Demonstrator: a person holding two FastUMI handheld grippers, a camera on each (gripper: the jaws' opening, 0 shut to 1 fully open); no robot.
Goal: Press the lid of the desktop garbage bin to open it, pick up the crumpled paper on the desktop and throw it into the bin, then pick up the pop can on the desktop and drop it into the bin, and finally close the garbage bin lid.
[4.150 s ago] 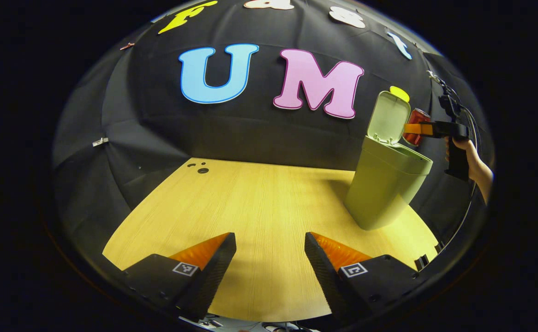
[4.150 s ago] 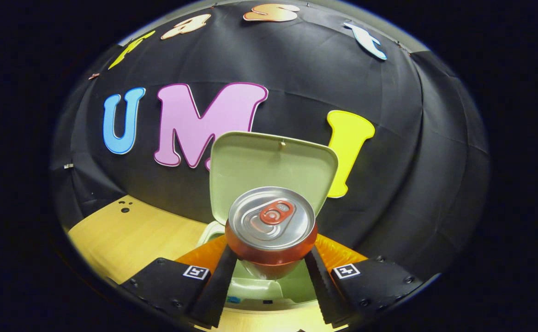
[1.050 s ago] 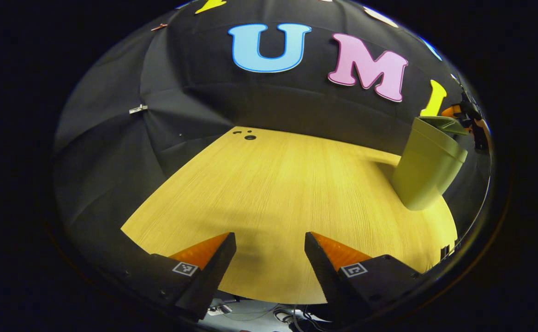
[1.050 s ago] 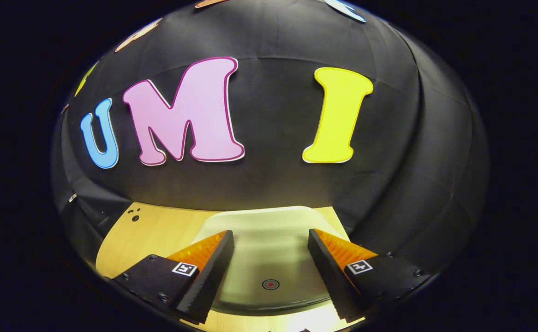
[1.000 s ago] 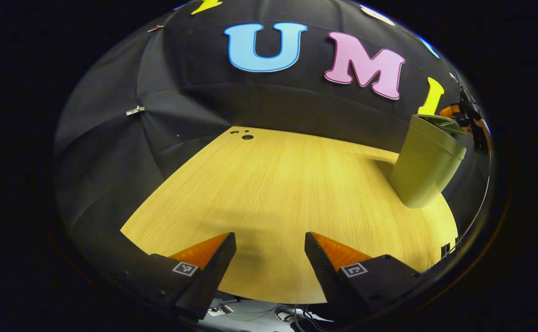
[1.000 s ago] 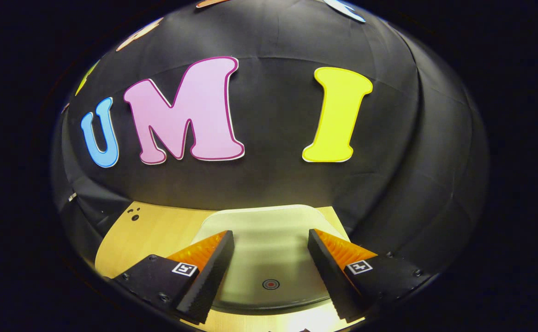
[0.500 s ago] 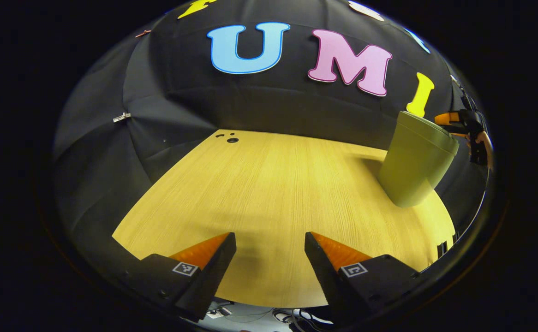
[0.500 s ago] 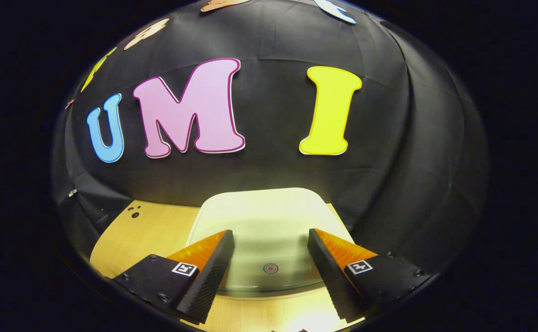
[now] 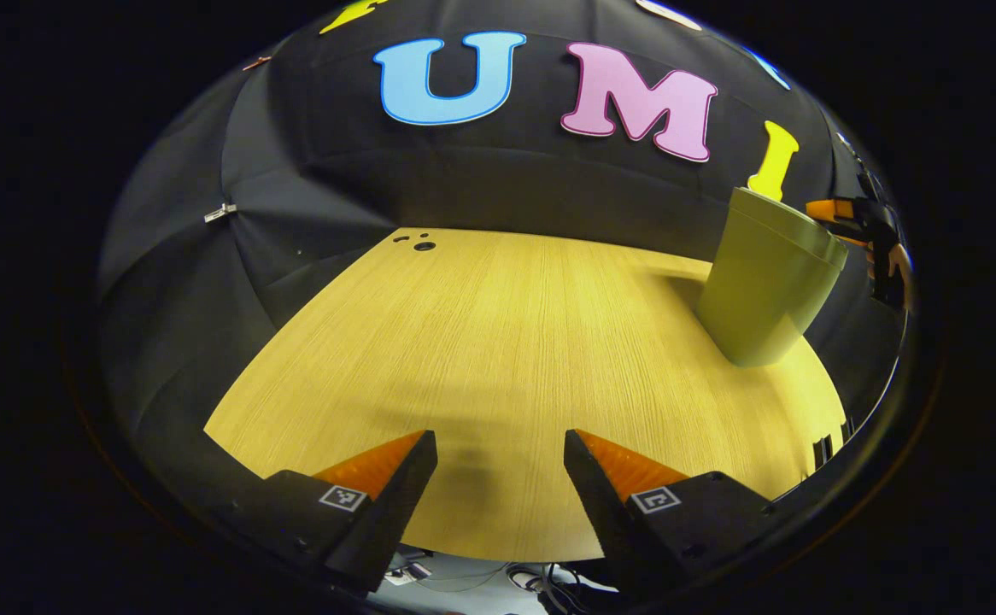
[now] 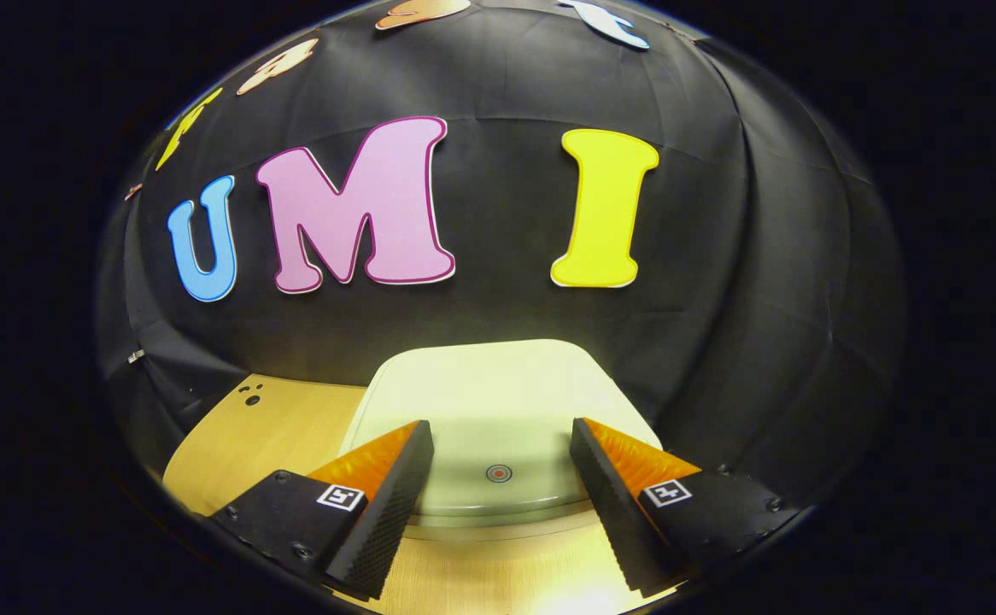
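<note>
Lid now down flat on bin, right gripper backed off above it, jaws apart, left gripper released over table.

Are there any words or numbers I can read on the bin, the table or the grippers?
Bin and table: no words or numbers.
Lid: no text, just a small red ring mark.
Left gripper: a square black-and-white code tag on each finger; a pattern, not letters.
Right gripper: the same kind of tags, nothing to read.
</note>
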